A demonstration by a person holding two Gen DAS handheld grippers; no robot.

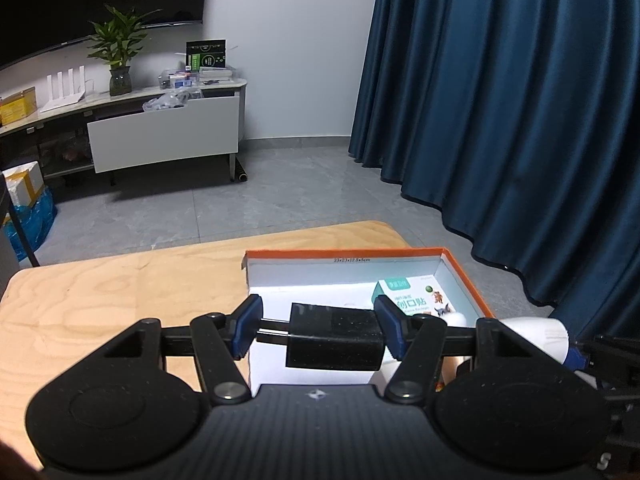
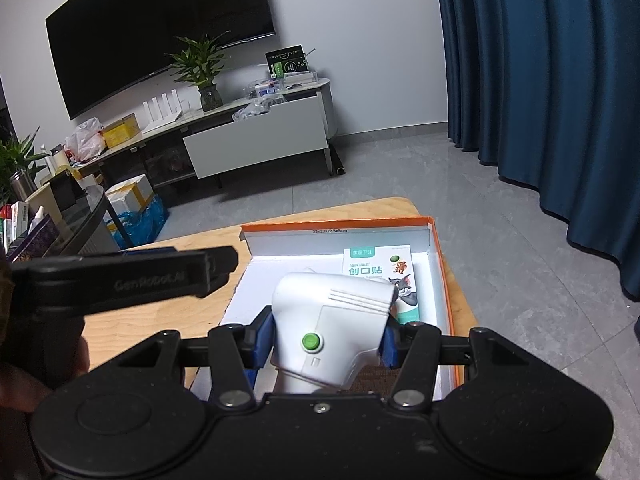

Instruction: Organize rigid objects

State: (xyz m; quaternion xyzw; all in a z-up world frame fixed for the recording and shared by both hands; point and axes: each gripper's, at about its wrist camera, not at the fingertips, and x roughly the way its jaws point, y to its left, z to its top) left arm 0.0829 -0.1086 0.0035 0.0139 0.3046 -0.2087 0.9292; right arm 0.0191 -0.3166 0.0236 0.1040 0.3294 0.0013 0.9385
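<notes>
An open orange-rimmed box [image 1: 466, 270] [image 2: 440, 264] with a white inside rests on the wooden table [image 1: 120, 284]. A teal-and-white plaster packet [image 1: 416, 294] [image 2: 380, 264] lies in its far right corner. My left gripper [image 1: 318, 330] is shut on a black plug adapter [image 1: 334, 338], held over the box's near left part with its prongs toward the left finger. My right gripper [image 2: 326, 340] is shut on a white handheld device with a green button [image 2: 332, 320], above the box's near end. That device's nose [image 1: 536, 338] shows at the right of the left wrist view.
The left gripper's black body [image 2: 120, 280] crosses the left side of the right wrist view. Blue curtains [image 1: 520, 120] hang close on the right. Across the grey floor stands a cluttered TV cabinet [image 1: 160, 132] with a plant [image 1: 118, 56]. A dark side table with boxes [image 2: 48, 220] stands left.
</notes>
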